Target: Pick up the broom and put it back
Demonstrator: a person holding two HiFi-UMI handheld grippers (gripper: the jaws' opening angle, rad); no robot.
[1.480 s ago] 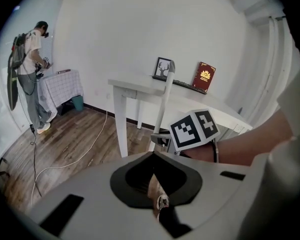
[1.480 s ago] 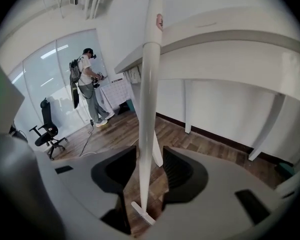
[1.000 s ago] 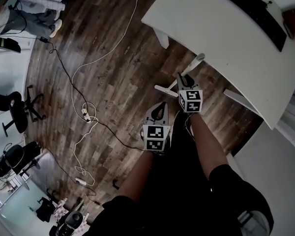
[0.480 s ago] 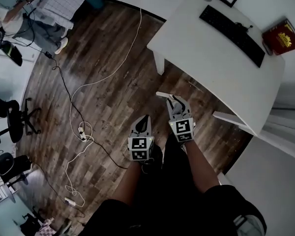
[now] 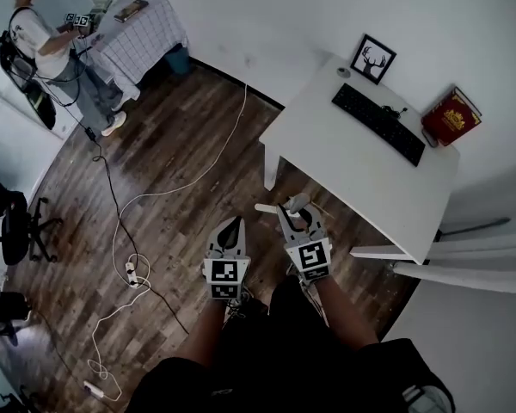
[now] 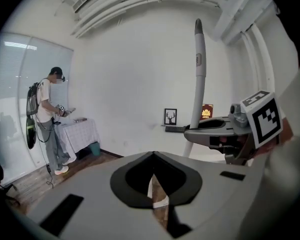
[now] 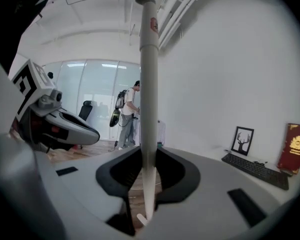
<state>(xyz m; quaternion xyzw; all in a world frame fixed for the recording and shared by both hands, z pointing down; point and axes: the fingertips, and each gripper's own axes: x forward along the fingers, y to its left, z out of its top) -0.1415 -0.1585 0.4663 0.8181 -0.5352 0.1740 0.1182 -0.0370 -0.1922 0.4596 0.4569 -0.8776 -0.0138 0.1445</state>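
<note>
Right tongs [image 7: 146, 186] are clamped on the broom [image 7: 148, 79] handle, low on the pole. The pole stands near upright w/ a long stretch above the grip. Left tongs [image 6: 153, 156] are closed on nothing, just beside the right ones. Broom is in front of the person, near the edge of the white counter [image 5: 344, 162]. Looks like the carry step. To do it well:
- hold the pole vertical, since a grip that low lets the top swing
- bring the left tongs onto the handle higher up for a 2nd hold
- steer clear of the counter & the floor cable [image 5: 215, 160]
</note>
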